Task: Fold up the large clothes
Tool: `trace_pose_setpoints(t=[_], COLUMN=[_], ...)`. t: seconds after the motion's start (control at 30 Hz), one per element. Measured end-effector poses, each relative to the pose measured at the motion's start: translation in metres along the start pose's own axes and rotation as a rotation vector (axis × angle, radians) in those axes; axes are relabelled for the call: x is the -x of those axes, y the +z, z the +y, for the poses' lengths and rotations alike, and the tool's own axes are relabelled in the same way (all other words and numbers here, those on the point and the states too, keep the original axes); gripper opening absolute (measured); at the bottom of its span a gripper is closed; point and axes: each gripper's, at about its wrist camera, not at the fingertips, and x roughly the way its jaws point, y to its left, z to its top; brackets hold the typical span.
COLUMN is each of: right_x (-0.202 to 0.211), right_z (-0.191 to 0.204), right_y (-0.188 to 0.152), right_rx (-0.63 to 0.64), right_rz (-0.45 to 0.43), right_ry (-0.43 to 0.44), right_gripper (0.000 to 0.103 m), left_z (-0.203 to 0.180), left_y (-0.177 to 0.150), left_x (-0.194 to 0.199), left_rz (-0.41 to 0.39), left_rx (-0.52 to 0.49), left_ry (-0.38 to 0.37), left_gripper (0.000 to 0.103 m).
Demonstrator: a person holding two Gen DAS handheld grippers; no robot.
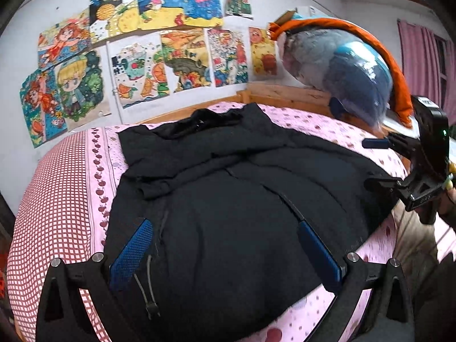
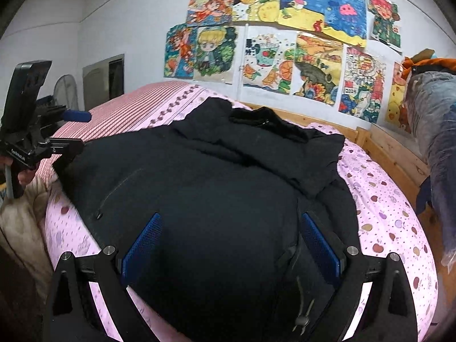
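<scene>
A large black jacket (image 1: 228, 199) lies spread on the pink bed (image 1: 71, 199), collar toward the wall, one sleeve folded across its chest. It also shows in the right wrist view (image 2: 213, 185). My left gripper (image 1: 225, 228) is open, its blue pads above the jacket's near hem with a drawcord (image 1: 148, 290) between them. My right gripper (image 2: 230, 225) is open over the hem's other side, near a cord toggle (image 2: 302, 316). Each gripper shows in the other's view: the right gripper (image 1: 376, 162) and the left gripper (image 2: 74, 131), both open.
The bed (image 2: 393, 222) has a wooden frame (image 1: 290, 94) against a wall covered in colourful drawings (image 1: 176, 57). A bagged bundle of bedding with an orange cover (image 1: 350, 68) sits on the headboard end. Pink curtains (image 1: 419, 57) hang at the right.
</scene>
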Motion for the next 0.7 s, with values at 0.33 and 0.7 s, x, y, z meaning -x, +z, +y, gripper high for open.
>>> trace_pose_setpoints(t=[0.33,0.7], right_x=[0.004,0.004], right_z=[0.015,0.024], right_y=[-0.022,-0.045], right_rx=[0.008,0.102], right_rz=[0.038,0.13], right_ry=[0.051,0.069], right_gripper=[0.095,0.095], left_z=[-0.022,-0.038], left_y=[-0.024,-0.052], left_x=[-0.002,-0.003], left_rz=[0.054,0.102], left_rx=[-0.066,-0.191], left_ry=[-0.06,-0.024], left_gripper=[0.103,0.103])
